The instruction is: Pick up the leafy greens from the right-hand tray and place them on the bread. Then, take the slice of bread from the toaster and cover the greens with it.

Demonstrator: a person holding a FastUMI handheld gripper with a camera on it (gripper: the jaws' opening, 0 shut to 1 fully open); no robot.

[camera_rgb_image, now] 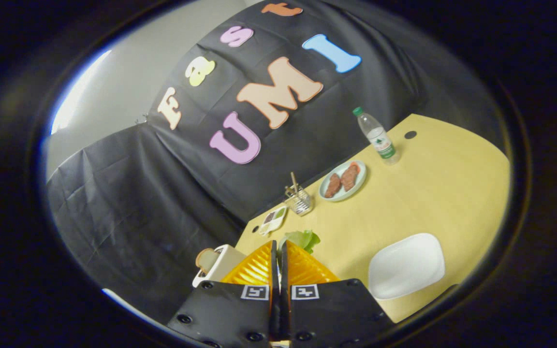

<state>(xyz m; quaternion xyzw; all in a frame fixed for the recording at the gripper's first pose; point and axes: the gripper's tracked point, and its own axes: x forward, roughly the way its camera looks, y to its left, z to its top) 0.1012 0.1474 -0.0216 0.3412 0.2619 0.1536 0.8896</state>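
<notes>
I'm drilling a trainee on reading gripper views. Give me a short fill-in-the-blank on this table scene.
1. The gripper has its fingers ____, with nothing between them.
2. A slice of bread sticks out of the ____.
3. The round plate near the water bottle holds ____ pieces of meat.
4. Just beyond the fingertips lie the leafy ____.

Missing words: shut; toaster; two; greens

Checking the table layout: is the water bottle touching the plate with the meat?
Apart. The gripper view shows bare table between the water bottle and the plate. The gripper is shut, far from both.
</notes>
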